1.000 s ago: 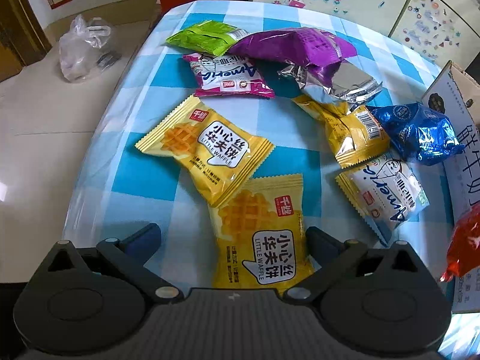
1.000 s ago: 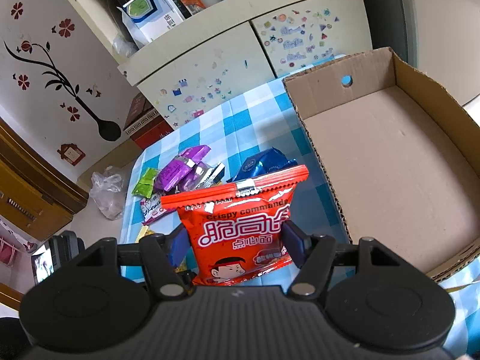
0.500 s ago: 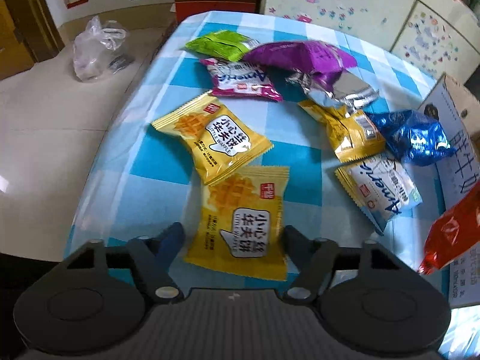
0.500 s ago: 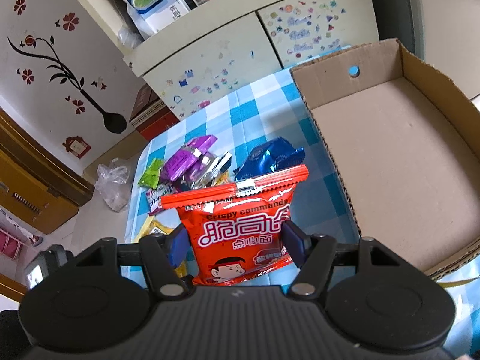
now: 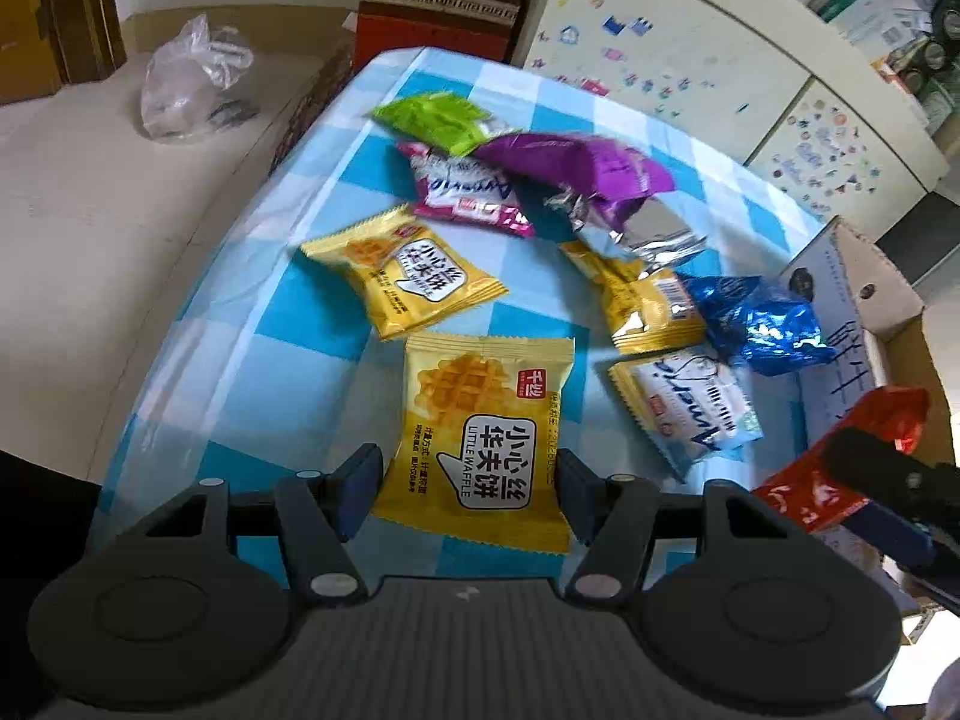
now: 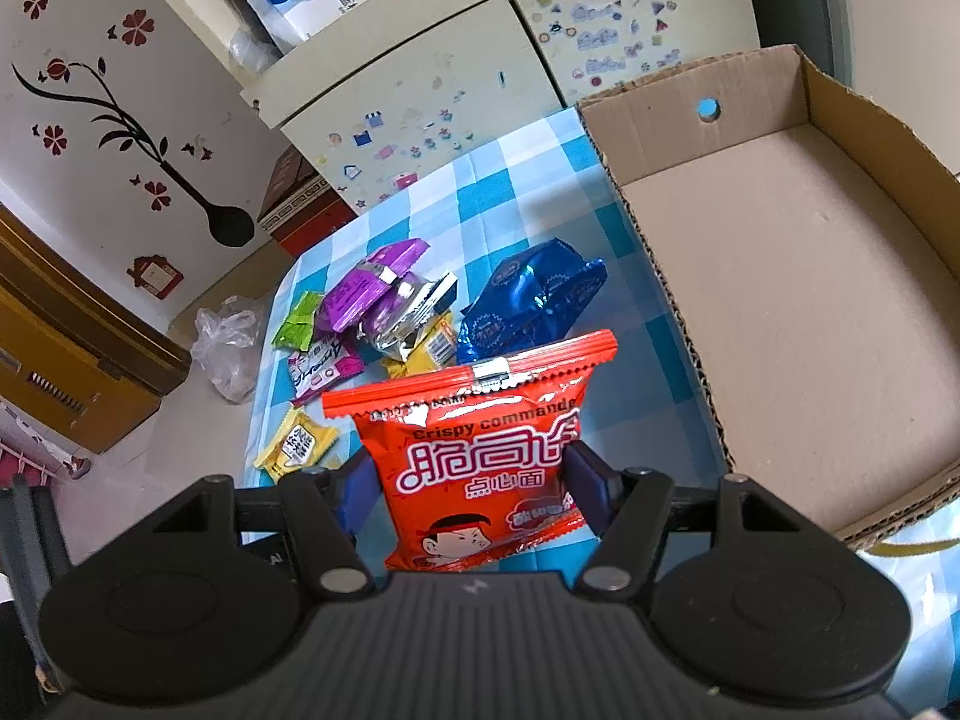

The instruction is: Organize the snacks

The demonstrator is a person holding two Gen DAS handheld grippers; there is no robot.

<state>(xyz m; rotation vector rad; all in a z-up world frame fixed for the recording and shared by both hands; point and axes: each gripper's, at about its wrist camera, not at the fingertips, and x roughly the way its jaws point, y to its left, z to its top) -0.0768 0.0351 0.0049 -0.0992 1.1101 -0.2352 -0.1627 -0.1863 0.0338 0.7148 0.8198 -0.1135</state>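
A yellow Little Waffle pack [image 5: 480, 420] sits between the fingers of my left gripper [image 5: 468, 474], whose jaws are closing with both pads against the pack's sides; it hangs just above the blue checked tablecloth [image 5: 288, 312]. My right gripper [image 6: 474, 474] is shut on a red crispy noodle pack [image 6: 480, 456], held upright above the table to the left of an open cardboard box [image 6: 810, 276] with nothing in it. That red pack [image 5: 840, 468] also shows at the right edge of the left wrist view.
On the cloth lie a second yellow waffle pack [image 5: 408, 276], green [image 5: 432, 120], pink [image 5: 462, 192], purple [image 5: 576, 168] and blue [image 5: 756, 318] packs, and two yellow ones [image 5: 648, 306]. The table's left edge drops to the floor, where a plastic bag [image 5: 192, 84] lies.
My left gripper's jaws came in from wide open onto the near yellow waffle pack and rose with it. The right gripper kept the red pack still.
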